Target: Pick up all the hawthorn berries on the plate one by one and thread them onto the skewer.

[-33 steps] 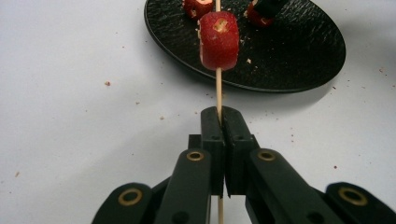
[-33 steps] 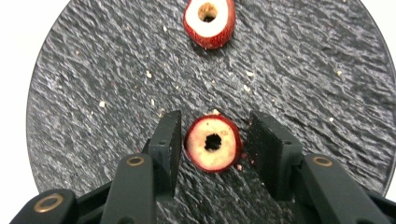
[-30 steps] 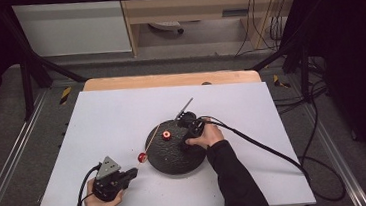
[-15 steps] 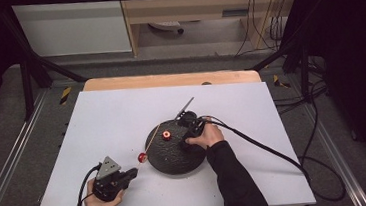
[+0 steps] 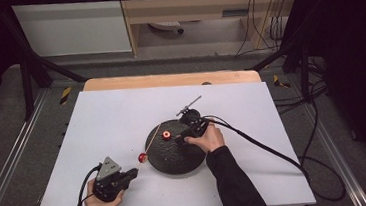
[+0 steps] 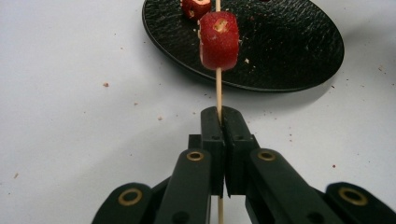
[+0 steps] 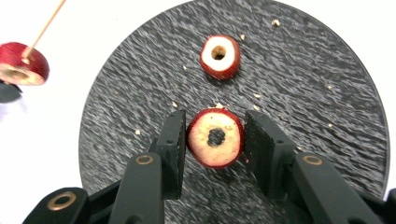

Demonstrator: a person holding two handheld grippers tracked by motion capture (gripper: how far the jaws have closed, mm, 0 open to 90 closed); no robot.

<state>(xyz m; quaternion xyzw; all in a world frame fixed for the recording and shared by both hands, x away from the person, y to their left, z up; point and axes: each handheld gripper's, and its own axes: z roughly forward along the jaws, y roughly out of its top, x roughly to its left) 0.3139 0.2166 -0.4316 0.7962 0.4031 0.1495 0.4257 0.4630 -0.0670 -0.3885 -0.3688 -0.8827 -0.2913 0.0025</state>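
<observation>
My left gripper (image 6: 219, 116) is shut on a thin wooden skewer (image 6: 218, 88), near the table's front left (image 5: 132, 173). A red fruit slice (image 6: 218, 39) is threaded on the skewer (image 5: 149, 147) and hangs just off the edge of the black round plate (image 5: 176, 161). Over that plate (image 7: 303, 93), my right gripper (image 7: 215, 140) is shut on a cored red fruit slice (image 7: 215, 137), with both pads against its skin. Another cored slice (image 7: 220, 56) lies flat on the plate farther off, also visible from above as a slice (image 5: 166, 135). The right gripper (image 5: 179, 139) comes in from the plate's right side.
The plate rests on a white table top (image 5: 97, 120) with a wooden strip (image 5: 169, 79) along its far edge. A black cable (image 5: 265, 148) trails from the right gripper across the table's right side. Small crumbs dot the plate and table.
</observation>
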